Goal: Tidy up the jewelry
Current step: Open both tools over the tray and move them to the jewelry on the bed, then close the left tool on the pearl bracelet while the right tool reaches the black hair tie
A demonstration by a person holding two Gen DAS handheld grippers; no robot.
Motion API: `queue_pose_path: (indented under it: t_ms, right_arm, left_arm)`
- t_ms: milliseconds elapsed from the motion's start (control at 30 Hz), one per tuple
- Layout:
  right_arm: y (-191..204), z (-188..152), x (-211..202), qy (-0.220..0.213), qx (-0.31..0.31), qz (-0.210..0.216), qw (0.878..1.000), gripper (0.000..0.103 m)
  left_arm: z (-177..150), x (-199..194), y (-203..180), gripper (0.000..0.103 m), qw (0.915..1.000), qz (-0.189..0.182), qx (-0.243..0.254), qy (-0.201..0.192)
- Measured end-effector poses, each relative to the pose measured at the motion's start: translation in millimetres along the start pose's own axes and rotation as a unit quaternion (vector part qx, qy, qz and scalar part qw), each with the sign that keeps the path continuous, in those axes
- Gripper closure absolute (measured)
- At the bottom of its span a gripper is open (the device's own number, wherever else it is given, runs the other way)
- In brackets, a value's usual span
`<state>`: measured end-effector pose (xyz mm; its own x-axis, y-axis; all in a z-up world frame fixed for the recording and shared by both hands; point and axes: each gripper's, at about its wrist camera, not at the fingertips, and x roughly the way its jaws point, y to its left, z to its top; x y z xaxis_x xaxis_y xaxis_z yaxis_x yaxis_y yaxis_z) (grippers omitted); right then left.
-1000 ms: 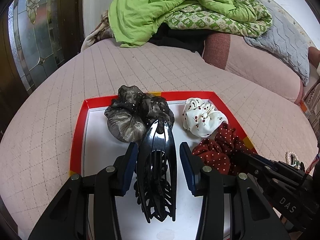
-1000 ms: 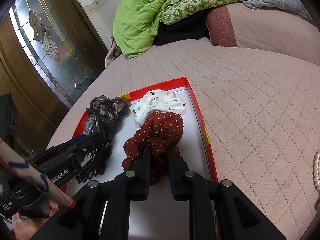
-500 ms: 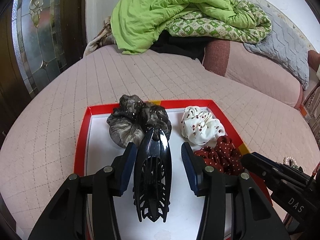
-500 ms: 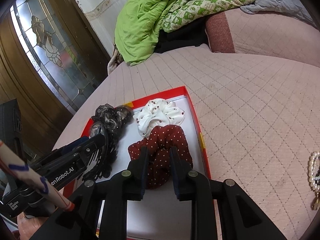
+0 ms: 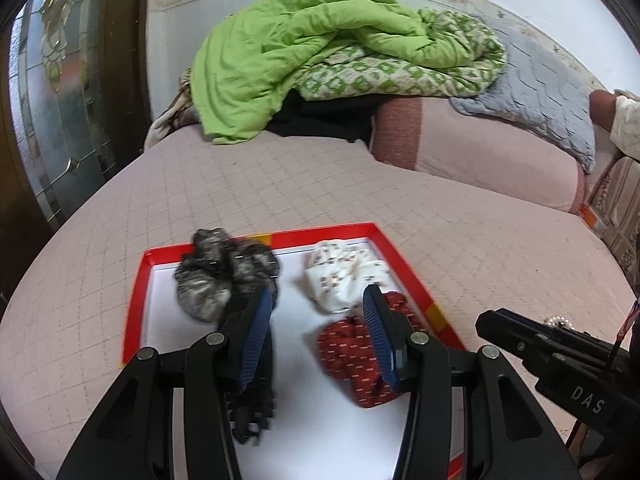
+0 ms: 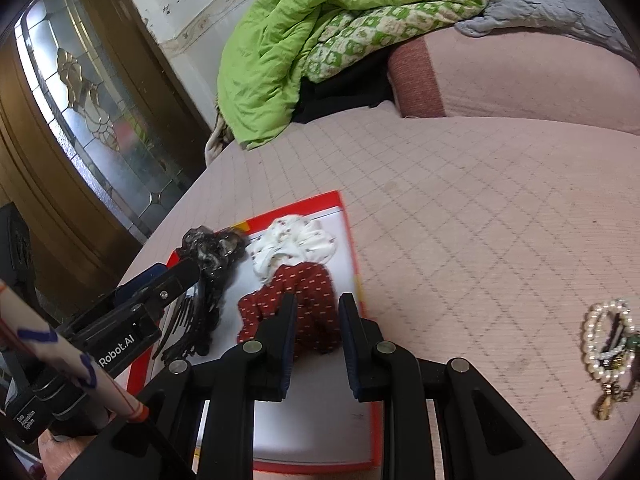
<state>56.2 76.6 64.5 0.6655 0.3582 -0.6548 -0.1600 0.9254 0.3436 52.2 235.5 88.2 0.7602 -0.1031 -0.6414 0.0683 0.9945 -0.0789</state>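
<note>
A red-rimmed white tray [image 5: 134, 300] lies on the pink quilted bed and also shows in the right wrist view [image 6: 355, 264]. In it lie a grey-black scrunchie [image 5: 216, 276], a white dotted scrunchie [image 5: 344, 276], a dark red dotted scrunchie [image 5: 352, 364] and a black claw hair clip [image 5: 256, 400]. My left gripper [image 5: 316, 316] is open and empty above the tray, with the clip under its left finger. My right gripper [image 6: 318, 314] is open and empty, just above the red scrunchie [image 6: 296, 292]. A pearl bracelet pile [image 6: 608, 336] lies on the bed to the right.
A green quilt [image 5: 320, 48] and a grey pillow [image 5: 540, 92] are heaped at the far end of the bed. A wooden door with leaded glass [image 6: 80, 112] stands on the left. Bare quilted bed surface surrounds the tray.
Both grippers have pulled back and up from the tray. The right gripper has let go of the red scrunchie and opened. The hair clip now lies in the tray, left of the left gripper's gap.
</note>
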Motion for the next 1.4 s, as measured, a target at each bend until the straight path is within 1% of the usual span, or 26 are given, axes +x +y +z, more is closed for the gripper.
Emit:
queue_pose_path:
  t_ms: [267,400,533,667,733,833,967,1033,1133,1267,1333,1367,1400]
  right_arm:
    - [-39.2,3.4,-28.9,-0.011,0.022,-0.023,0.999,0.080]
    - [-64.4,2.7,-47.0,-0.014,0.031,-0.042,0.999,0.080]
    - [-96.1,1.9,-70.7,-0.023,0.049,-0.067,0.996,0.080]
    - [-140.8,-0.7,-97.4,-0.029,0.083,-0.099,0.991,0.080]
    - [-160.6,-3.3,-108.6,-0.029,0.102,-0.110,0.988,0.080]
    - [-188.1,-7.0,-123.8,-0.032,0.138,-0.118,0.983,0.080]
    - [-209.4,-9.6,-141.5,-0.042,0.163,-0.127,0.977,0.080]
    - [-214.4,-11.3,-146.2,-0.044,0.172,-0.126,0.976,0.079]
    - [-222.6,-14.3,-152.7,-0.046,0.183,-0.120,0.975,0.077]
    - [-228.2,-15.1,-159.2,-0.051,0.188,-0.117,0.974,0.076]
    - [-232.7,-15.1,-162.3,-0.053,0.195,-0.113,0.973,0.076]
    - [-233.6,-15.0,-162.8,-0.054,0.197,-0.113,0.972,0.076]
    - [-234.9,-14.9,-164.1,-0.055,0.199,-0.113,0.972,0.076]
  left_arm:
    - [1.0,1.8,-47.7,0.057,0.9991,-0.033,0.028,0.000]
    - [-1.5,4.5,-79.2,0.057,0.9972,-0.061,0.043,0.009]
    - [-7.4,9.3,-114.1,0.057,0.9930,-0.094,0.065,0.027]
    - [-15.6,21.7,-147.7,0.057,0.9854,-0.137,0.079,0.064]
    - [-21.6,33.3,-164.7,0.057,0.9780,-0.168,0.078,0.096]
    - [-30.0,45.7,-184.4,0.057,0.9696,-0.195,0.073,0.129]
    - [-35.4,52.7,-211.4,0.057,0.9594,-0.228,0.070,0.151]
    - [-37.5,56.2,-224.3,0.057,0.9593,-0.224,0.080,0.153]
    - [-40.8,67.7,-242.5,0.057,0.9613,-0.205,0.095,0.157]
    - [-44.2,89.0,-262.6,0.057,0.9589,-0.190,0.119,0.174]
    - [-49.3,98.5,-272.0,0.060,0.9576,-0.174,0.140,0.182]
    - [-51.6,100.2,-276.7,0.060,0.9583,-0.165,0.154,0.175]
    - [-52.7,100.2,-278.7,0.063,0.9587,-0.159,0.164,0.169]
